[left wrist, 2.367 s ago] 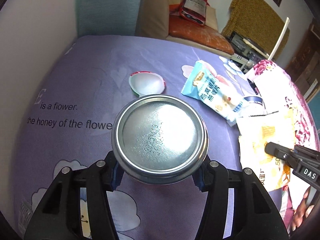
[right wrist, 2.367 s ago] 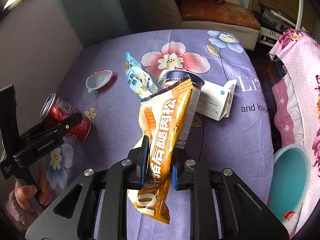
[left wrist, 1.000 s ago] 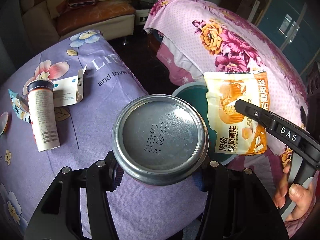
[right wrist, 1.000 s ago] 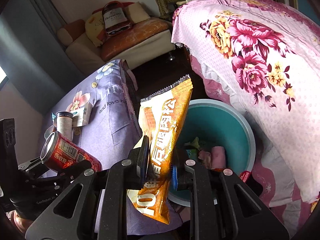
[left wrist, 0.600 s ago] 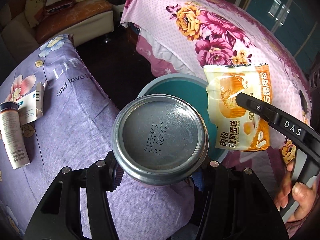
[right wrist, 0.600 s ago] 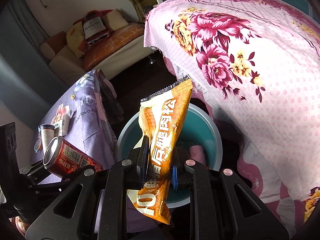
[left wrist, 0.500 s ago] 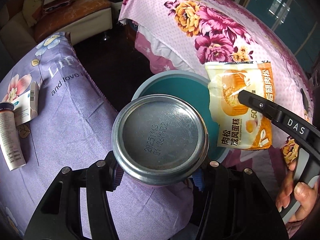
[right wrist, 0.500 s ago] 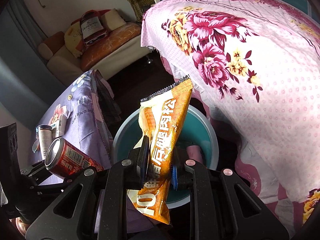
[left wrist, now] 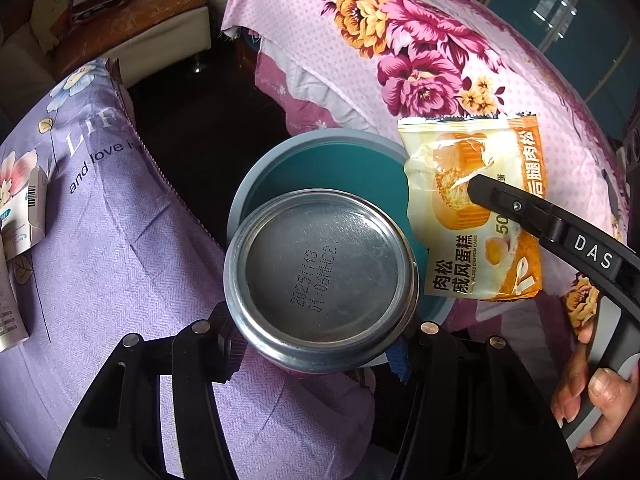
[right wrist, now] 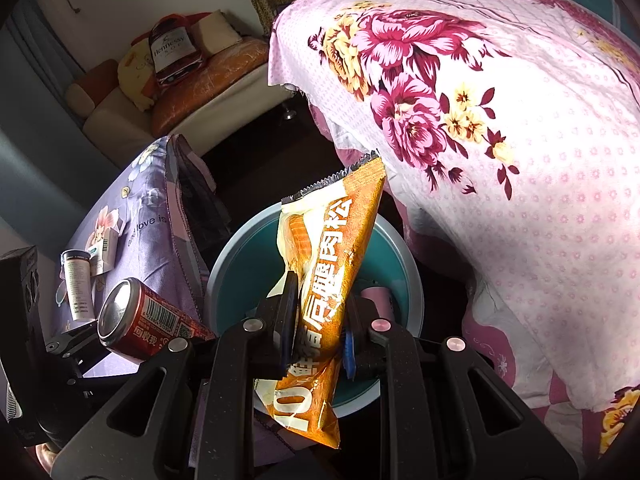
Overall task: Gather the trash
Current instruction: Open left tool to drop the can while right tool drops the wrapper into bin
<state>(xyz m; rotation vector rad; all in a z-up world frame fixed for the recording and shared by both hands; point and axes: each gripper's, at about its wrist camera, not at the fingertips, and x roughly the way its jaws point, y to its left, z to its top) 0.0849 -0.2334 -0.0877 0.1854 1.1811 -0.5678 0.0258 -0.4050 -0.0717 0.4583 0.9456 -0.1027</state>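
My left gripper (left wrist: 314, 350) is shut on a red drink can (left wrist: 320, 280), whose silver bottom faces the left wrist camera. The can hangs over the near rim of a teal bin (left wrist: 320, 160) on the dark floor. My right gripper (right wrist: 320, 312) is shut on an orange snack wrapper (right wrist: 332, 240), which stands upright above the bin (right wrist: 240, 264). From the left wrist view the wrapper (left wrist: 472, 208) hangs over the bin's right rim. The can (right wrist: 148, 320) shows at the lower left of the right wrist view, beside the bin. Some trash lies at the bin's bottom.
A purple flowered tablecloth (left wrist: 100, 240) lies left of the bin, with a paper tube (right wrist: 78, 284) and a white carton (left wrist: 28, 208) on it. A pink flowered bedspread (right wrist: 520, 160) rises on the right. A sofa with a bag (right wrist: 172, 52) stands at the back.
Both grippers have swung away from the purple table toward the bin and sunk a little. The bin now sits larger and more central under the can and the wrapper. Both grips are unchanged.
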